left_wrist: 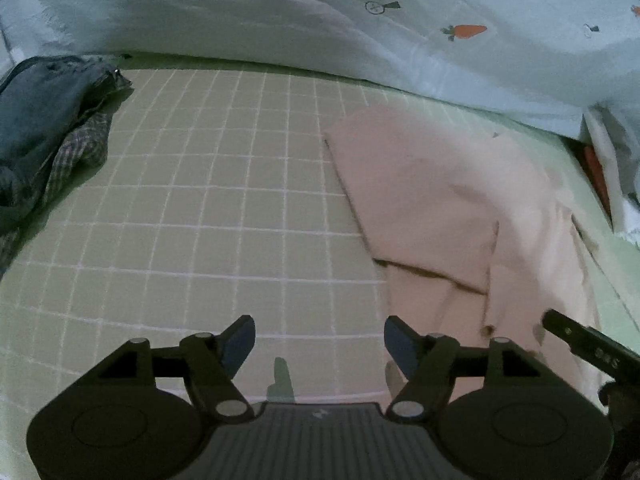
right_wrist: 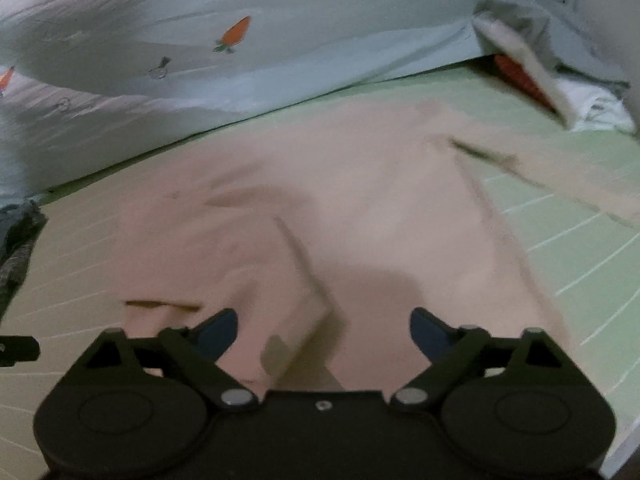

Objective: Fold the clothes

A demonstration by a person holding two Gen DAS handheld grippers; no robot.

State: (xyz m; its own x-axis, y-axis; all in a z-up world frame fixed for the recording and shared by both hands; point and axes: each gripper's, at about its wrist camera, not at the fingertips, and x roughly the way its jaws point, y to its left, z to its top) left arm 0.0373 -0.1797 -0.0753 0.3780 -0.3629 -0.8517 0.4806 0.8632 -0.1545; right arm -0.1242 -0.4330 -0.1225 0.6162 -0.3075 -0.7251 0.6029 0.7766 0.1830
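Both tongs hung wide and empty: the left gripper [left_wrist: 319, 338] over bare grid-lined sheet [left_wrist: 192, 208], the right gripper [right_wrist: 323, 330] directly above the pink garment [right_wrist: 320, 208]. That garment lay spread on the sheet, just right of the left gripper.

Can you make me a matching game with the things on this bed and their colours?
Things:
1. shirt
2. carrot on the quilt
3. bed sheet
4. clothes pile

Colours:
A. green with white squares
B. dark blue and checked
C. pale pink
D. orange

Pairs: 1-C, 2-D, 3-A, 4-B

Bonus: both claws, the left claw and the right claw, are open and hold nothing.
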